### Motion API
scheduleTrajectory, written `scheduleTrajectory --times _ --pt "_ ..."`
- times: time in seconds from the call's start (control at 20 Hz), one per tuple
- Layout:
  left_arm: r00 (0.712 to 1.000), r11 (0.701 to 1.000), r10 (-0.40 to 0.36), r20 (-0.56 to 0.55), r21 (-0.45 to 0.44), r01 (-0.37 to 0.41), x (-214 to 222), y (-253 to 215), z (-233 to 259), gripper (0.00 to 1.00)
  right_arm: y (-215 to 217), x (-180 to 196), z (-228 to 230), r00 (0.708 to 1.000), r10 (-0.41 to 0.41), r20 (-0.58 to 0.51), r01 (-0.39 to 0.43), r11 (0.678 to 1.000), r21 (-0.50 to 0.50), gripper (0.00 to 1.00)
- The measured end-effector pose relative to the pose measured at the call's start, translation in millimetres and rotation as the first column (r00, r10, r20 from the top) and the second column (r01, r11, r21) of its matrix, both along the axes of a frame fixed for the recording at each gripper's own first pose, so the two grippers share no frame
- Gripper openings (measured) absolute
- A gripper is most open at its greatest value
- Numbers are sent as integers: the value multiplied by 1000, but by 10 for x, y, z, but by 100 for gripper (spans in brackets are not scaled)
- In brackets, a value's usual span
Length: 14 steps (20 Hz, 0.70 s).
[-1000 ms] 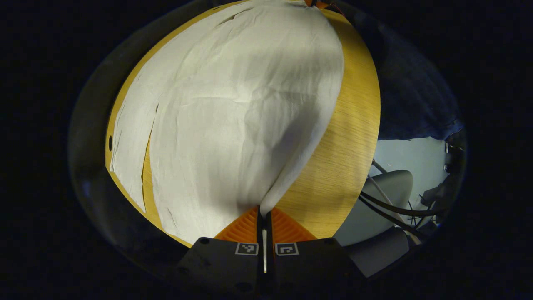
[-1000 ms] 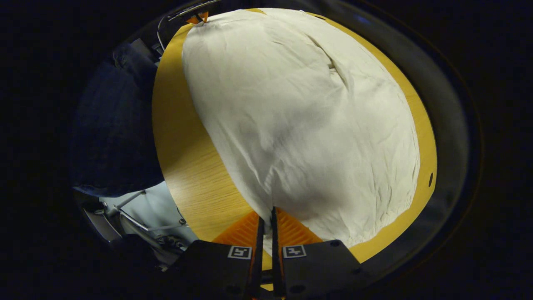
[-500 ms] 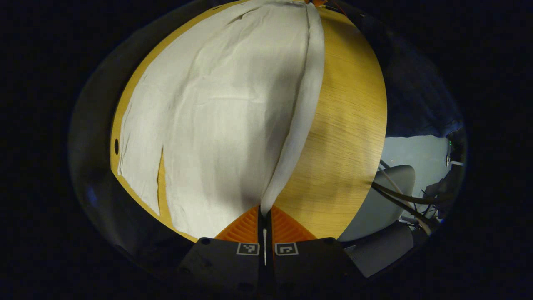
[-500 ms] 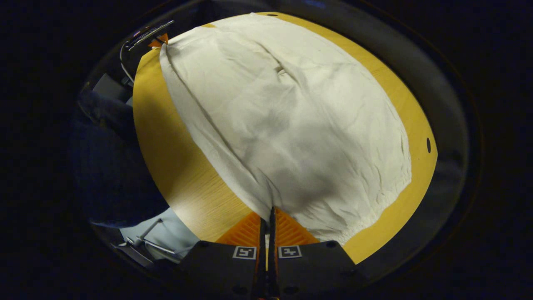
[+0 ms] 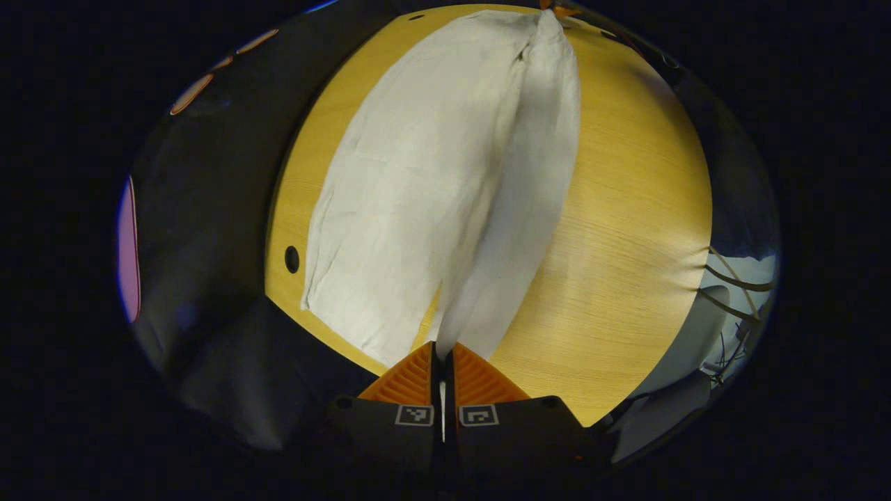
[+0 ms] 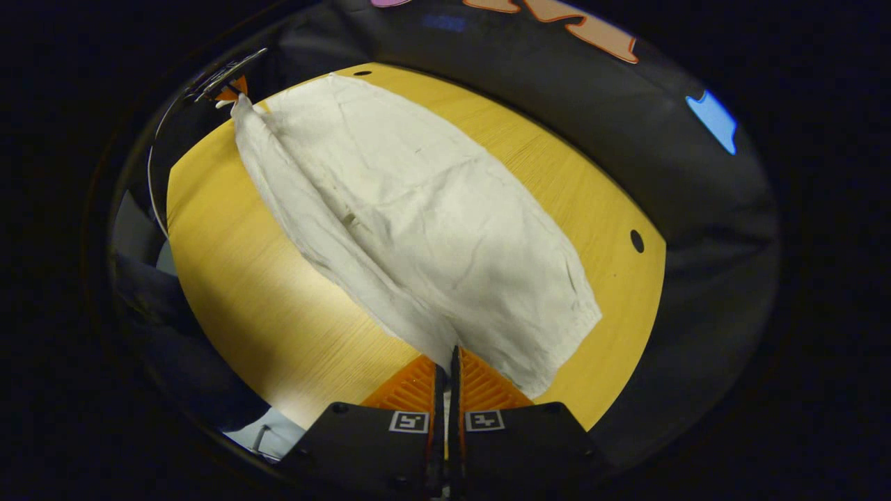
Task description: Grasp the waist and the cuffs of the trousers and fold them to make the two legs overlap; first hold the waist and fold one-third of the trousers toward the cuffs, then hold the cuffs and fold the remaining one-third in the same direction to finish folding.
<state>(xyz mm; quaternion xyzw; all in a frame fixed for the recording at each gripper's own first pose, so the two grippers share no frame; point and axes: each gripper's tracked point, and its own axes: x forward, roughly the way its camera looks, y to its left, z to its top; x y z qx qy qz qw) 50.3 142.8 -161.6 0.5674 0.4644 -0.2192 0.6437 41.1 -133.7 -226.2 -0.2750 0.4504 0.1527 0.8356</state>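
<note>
The white trousers (image 5: 431, 174) are lying lengthwise on the wooden table (image 5: 626, 229), stretching straight ahead of the left gripper (image 5: 441, 358), whose jaws are pinched tight on one end of the cloth. In the right gripper view the right gripper (image 6: 451, 362) is clamping the opposite end in the same way, with the fabric running away from its jaws to the far end, where the other gripper (image 6: 226, 87) is showing at the cloth's tip.

Judging from how the cloth lies, the first step is under way: one leg is being carried over the other, and the raised edge is forming a long ridge directly ahead of each pair of jaws, with the flat leg spreading out to one side of it. The legs are overlapping for the most part, but the upper layer is not yet lying flat. Which end is the waist and which the cuffs, I cannot tell. Both one-third folds are still waiting to be done.
</note>
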Motion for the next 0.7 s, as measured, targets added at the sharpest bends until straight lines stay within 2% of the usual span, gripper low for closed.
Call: scheduleTrajectory --times 0.15,0.3,0.45,0.55,0.65,0.7 --pt "994 1000 28 109 -18 -26 469 -189 179 0 -83 419 293 990 -97 105 93 995 40 5" --pt "966 994 93 241 -79 -76 989 -438 277 0 -150 883 527 964 -189 190 178 981 73 5" --pt "933 984 159 323 -133 -121 1481 -687 159 0 -240 1327 634 918 -303 257 273 951 145 5" --pt "910 971 213 355 -179 -157 1774 -841 -80 0 -243 1615 623 878 -381 289 323 918 228 5" --pt "884 952 273 379 -239 -191 2052 -1016 -403 0 -247 1857 577 846 -438 304 359 889 284 5" --pt "870 936 312 382 -280 -213 2026 -918 -364 0 -220 1987 503 838 -454 302 366 879 306 5"
